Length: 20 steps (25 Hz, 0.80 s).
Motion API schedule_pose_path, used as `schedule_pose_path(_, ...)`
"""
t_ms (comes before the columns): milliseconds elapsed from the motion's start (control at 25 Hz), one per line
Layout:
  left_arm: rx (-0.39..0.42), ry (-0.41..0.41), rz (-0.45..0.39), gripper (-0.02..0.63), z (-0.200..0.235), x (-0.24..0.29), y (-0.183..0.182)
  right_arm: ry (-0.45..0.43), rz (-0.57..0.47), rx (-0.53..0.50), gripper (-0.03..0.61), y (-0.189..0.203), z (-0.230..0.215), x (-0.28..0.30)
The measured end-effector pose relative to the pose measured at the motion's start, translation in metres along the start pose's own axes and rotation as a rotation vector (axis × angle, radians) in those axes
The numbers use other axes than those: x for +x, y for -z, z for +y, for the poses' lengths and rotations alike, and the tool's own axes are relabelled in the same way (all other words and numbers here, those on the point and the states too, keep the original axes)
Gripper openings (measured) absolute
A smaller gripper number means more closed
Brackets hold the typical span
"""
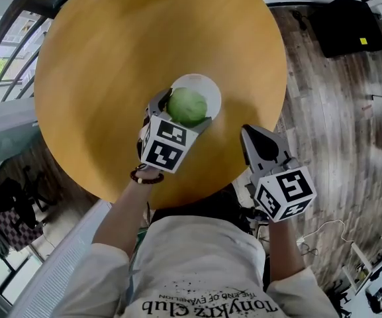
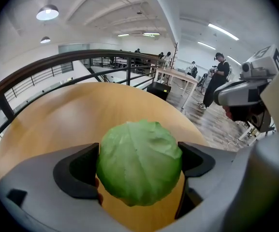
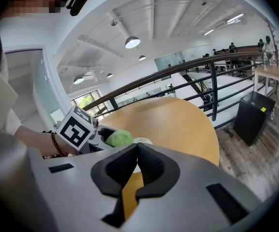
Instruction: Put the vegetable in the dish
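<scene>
Overhead and both gripper views share the cabbage (image 1: 187, 106).

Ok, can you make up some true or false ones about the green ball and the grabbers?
1. The left gripper holds the cabbage. True.
2. The cabbage lies on the floor. False: it is gripped over the white dish, as the head view shows it.
3. The right gripper is wide open. False: its jaws are together with nothing between them.
4. The table is round and wooden. True.
</scene>
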State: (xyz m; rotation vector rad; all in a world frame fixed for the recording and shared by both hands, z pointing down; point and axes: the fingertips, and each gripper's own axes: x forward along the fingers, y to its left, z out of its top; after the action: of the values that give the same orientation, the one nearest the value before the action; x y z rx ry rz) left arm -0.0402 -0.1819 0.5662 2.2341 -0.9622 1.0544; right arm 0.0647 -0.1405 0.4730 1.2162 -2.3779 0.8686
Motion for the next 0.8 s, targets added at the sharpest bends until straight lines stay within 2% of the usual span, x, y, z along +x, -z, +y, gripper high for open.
schedule_pose_path(200, 0.028, 0.003, 0.044, 0.497, 0.005, 0.02, 0.002, 0.01, 0.016, 0.023, 0.023, 0.009, -0.009, 0.002)
schedule_pose_path(520, 0.137, 0.03, 0.131, 0.497, 0.007, 0.044, 0.01, 0.019, 0.021, 0.047, 0.023, 0.014, -0.014, 0.004)
schedule_pose_path(800, 0.139, 0.033, 0.163, 0.497, 0.006, 0.056, 0.013, 0.028, 0.023, 0.068, 0.023, 0.017, -0.023, 0.003)
